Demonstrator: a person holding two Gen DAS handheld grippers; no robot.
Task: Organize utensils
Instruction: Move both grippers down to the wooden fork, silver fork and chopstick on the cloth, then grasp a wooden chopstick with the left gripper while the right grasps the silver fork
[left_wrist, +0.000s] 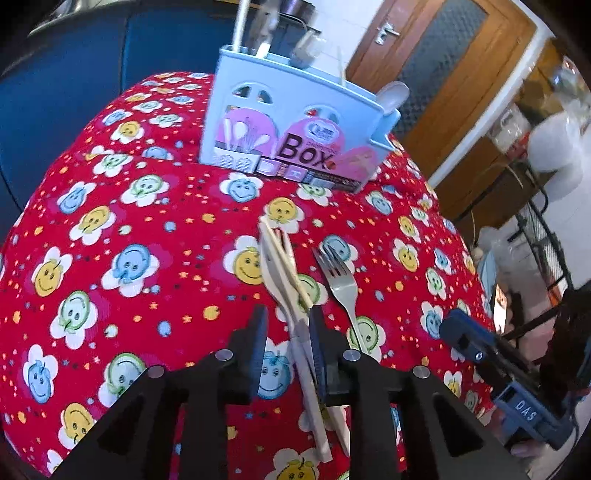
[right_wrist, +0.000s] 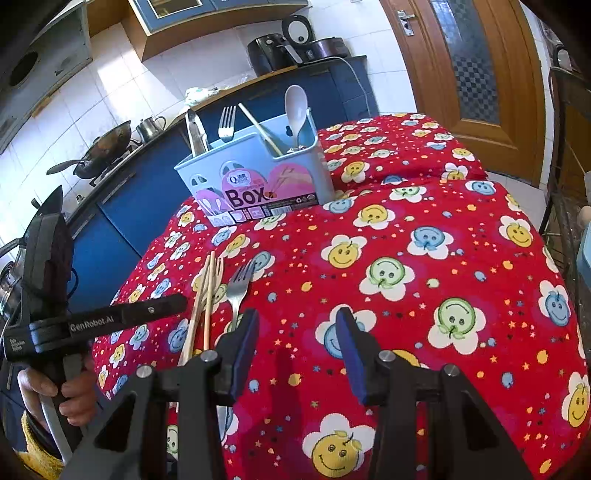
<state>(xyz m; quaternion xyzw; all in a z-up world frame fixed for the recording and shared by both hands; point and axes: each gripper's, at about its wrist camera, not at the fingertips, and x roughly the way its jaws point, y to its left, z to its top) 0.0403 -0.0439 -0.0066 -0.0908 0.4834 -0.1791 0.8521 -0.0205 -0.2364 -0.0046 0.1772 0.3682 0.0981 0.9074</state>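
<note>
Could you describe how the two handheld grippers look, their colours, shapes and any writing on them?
Both are black plastic frames with silver round bolts and flat blue finger pads. The left gripper has a black pistol-style handle, white "GenRobot.AI" lettering and a small white label. The right gripper, seen from the left wrist, shows blue parts, one marked "DAS". No cables are clearly visible.

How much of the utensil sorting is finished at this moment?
Partly done. The blue box already holds a knife, a fork, a chopstick and a white spoon. The open left gripper straddles the wooden fork and chopsticks lying on the cloth. The metal fork also remains. The right gripper is open, empty.
</note>
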